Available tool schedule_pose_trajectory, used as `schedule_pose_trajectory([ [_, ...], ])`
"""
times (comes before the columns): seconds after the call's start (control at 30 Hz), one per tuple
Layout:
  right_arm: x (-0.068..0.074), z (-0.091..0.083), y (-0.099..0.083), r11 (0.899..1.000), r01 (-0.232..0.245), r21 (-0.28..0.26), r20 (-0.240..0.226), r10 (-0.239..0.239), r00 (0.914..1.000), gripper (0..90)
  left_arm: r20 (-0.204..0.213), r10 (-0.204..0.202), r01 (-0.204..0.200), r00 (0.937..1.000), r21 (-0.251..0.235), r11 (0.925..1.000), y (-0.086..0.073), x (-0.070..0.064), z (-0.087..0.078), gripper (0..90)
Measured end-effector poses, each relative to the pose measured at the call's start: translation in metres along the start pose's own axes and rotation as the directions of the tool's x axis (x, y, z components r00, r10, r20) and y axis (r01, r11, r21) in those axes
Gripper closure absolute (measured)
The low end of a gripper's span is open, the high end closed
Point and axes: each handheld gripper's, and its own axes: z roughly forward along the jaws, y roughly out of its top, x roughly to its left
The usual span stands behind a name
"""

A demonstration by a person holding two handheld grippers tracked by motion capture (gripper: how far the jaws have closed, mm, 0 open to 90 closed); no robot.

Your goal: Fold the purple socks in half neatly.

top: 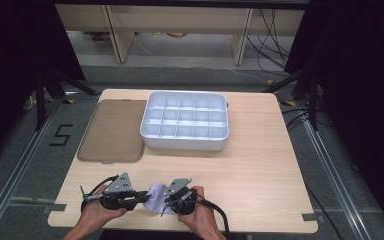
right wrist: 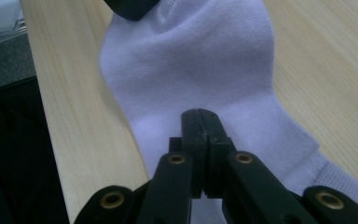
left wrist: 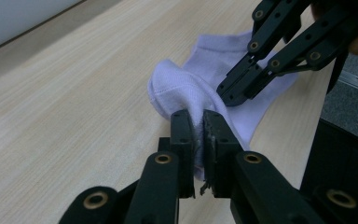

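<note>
A pale lilac ankle sock (top: 156,200) lies on the wooden table near its front edge, between both hand-held grippers. My left gripper (left wrist: 198,119) is shut on a raised fold of the sock (left wrist: 200,65), and the fabric shows pinched between its jaws. In the high view the left gripper (top: 144,197) comes in from the sock's left. My right gripper (right wrist: 200,114) has its jaws shut tight, tips resting on the flat middle of the sock (right wrist: 191,60); no fabric shows between them. The right gripper (left wrist: 229,93) meets the sock from the opposite side.
A white tray (top: 185,142) divided into several compartments stands at the back middle of the table. A translucent brown lid (top: 112,130) lies flat to its left. The table's front edge (top: 180,231) runs just behind the hands. Bare wood (top: 265,175) spreads to the right.
</note>
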Motion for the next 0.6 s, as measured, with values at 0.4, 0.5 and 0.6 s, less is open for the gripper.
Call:
schedule_pose_trajectory([
  [0.4, 0.001, 0.005, 0.013, 1.0, 0.029, -0.006, -0.043, -0.029, 0.9987, 89.7, 0.026, 0.003, -0.003, 0.9997, -0.009, 1.0, 0.004, -0.003, -0.005, 82.8],
  [0.5, -0.009, 0.001, 0.018, 1.0, 0.009, -0.022, -0.006, -0.009, 0.9999, 89.8, 0.026, 0.001, 0.0, 0.9997, -0.012, 0.9999, 0.004, -0.001, -0.007, 82.8],
  [0.6, -0.019, 0.008, 0.022, 1.0, 0.017, -0.007, 0.028, -0.017, 0.9995, 90.0, 0.025, -0.014, 0.015, 0.9996, -0.012, 0.9998, 0.004, -0.001, -0.008, 82.8],
])
